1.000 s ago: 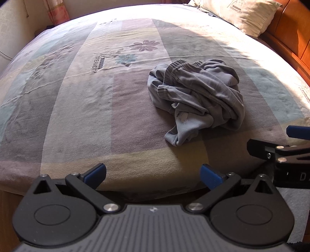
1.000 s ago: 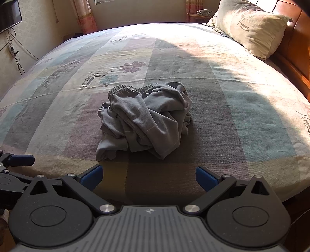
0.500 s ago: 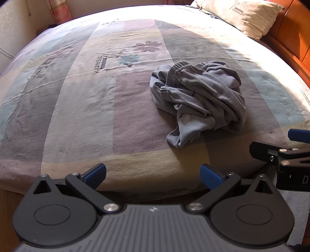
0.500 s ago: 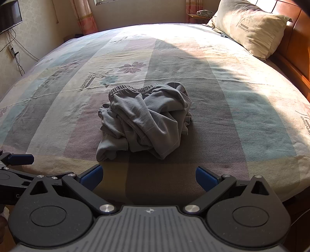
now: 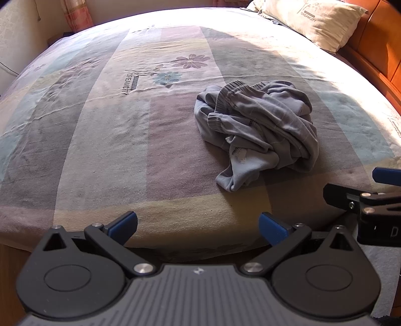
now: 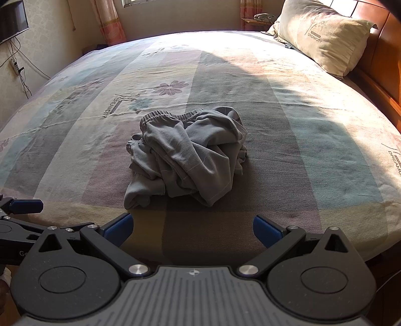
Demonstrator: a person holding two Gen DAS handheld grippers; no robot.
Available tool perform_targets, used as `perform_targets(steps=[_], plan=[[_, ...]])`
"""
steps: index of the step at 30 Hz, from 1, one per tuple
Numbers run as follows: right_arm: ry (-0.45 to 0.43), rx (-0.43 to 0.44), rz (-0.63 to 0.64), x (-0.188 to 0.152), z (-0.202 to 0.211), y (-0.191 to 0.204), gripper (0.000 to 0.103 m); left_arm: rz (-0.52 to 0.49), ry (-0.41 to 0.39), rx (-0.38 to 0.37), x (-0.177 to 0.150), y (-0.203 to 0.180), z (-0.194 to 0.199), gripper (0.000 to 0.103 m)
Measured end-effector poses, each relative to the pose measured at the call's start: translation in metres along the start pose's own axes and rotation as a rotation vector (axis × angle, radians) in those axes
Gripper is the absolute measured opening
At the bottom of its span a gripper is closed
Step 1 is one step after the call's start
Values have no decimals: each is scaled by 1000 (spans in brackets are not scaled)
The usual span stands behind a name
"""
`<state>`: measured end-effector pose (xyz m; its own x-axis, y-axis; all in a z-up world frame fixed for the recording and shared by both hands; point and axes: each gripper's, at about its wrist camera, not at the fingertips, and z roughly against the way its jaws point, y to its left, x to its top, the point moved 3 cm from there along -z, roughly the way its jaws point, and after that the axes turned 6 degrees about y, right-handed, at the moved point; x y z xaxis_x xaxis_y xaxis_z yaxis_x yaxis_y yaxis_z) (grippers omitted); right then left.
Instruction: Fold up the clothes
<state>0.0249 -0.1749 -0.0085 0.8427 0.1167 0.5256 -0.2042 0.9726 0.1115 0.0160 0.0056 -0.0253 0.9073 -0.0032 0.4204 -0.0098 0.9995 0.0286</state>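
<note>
A crumpled grey garment (image 5: 258, 130) with an elastic waistband lies in a heap on the bed (image 5: 100, 140), near its front edge. In the right wrist view the same grey garment (image 6: 188, 155) sits straight ahead on the bed (image 6: 313, 150). My left gripper (image 5: 198, 225) hovers at the front edge, open and holding nothing, with the heap ahead and to its right. My right gripper (image 6: 193, 229) is open too, short of the heap. Each gripper shows at the side of the other's view.
A beige pillow (image 6: 323, 35) leans against the wooden headboard (image 6: 383, 52) at the far right. A flat screen (image 6: 11, 21) and cables hang on the left wall. Curtains (image 6: 107, 20) hang at the back. The patterned sheet spreads wide around the heap.
The left gripper has edged slightly forward and left, so the garment sits a little lower and further right in its view. The right gripper has barely moved.
</note>
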Motion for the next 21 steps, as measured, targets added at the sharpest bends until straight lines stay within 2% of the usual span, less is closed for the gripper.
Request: perform_targets(steps=[21], plan=[[5,1,-5,1,-2,-1,103,9,-7,4,2,4,-1,103]])
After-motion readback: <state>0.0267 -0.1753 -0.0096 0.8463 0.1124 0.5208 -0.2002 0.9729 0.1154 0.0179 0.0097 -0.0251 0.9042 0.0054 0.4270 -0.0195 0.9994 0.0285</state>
